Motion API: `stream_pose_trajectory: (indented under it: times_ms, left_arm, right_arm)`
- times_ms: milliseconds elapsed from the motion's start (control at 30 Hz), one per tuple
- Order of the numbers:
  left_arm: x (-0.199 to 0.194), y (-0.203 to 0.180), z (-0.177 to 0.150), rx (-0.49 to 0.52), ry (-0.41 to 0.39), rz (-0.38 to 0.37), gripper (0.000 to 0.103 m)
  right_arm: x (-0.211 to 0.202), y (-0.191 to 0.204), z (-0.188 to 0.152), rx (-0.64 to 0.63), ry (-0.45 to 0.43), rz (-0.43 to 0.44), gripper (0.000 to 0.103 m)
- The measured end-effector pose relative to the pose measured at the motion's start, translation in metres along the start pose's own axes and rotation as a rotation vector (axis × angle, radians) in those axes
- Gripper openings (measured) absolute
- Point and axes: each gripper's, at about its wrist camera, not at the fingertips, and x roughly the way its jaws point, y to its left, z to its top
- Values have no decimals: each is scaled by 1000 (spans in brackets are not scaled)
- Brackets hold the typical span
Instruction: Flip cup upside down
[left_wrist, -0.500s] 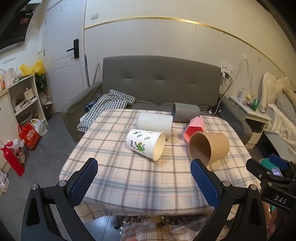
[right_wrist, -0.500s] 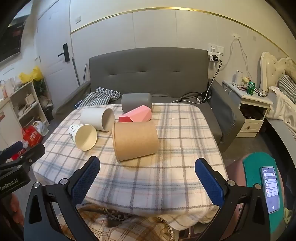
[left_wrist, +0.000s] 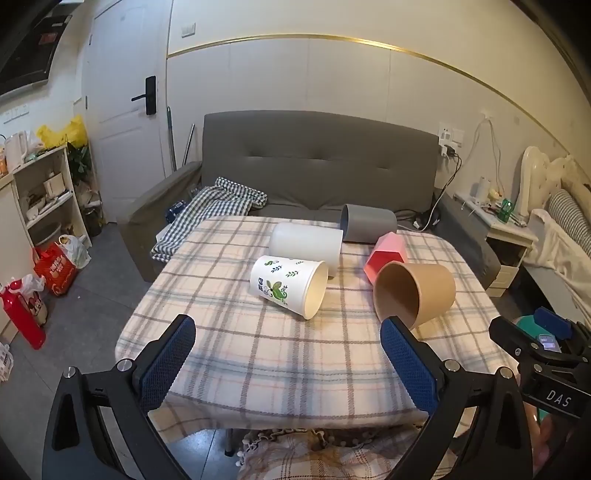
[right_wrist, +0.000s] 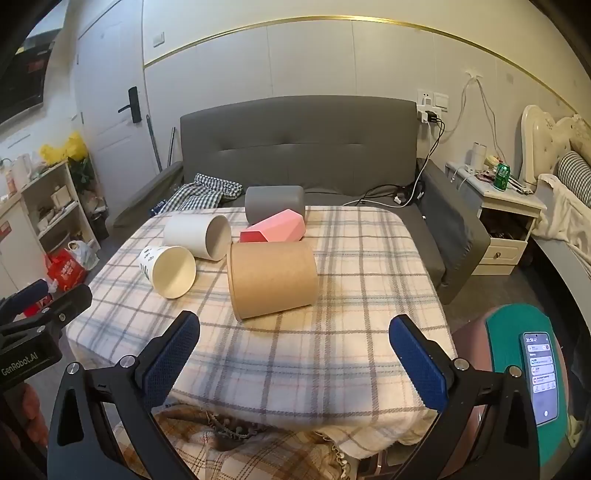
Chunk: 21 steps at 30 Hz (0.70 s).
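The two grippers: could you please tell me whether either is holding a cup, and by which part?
Nothing is held. The left gripper and right gripper are both open over the table's near edge, short of the brown cup and the leaf-printed cup.

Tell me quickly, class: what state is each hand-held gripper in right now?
Left hand-held gripper: open, holding nothing, short of the cups.
Right hand-held gripper: open, holding nothing, short of the brown cup.

We read "DAS" on the right claw body at four o'clock in the left view, and "GenRobot.AI" on the left claw body at eight o'clock in the right view.
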Motion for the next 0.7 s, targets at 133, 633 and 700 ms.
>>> stream_pose_trajectory:
  times_ms: [133, 633, 700]
  left_arm:
    - [-1, 1, 0, 0, -4, 3, 103]
    - [-4, 0, 2, 0, -8, 5, 103]
    - [-4, 1, 2, 0, -8, 2, 103]
  right_arm:
    - [-1, 0, 1, -1, 1, 2, 103]
    - [-3, 1, 0, -5, -4, 4, 103]
    - [-4, 1, 0, -5, -4, 4, 103]
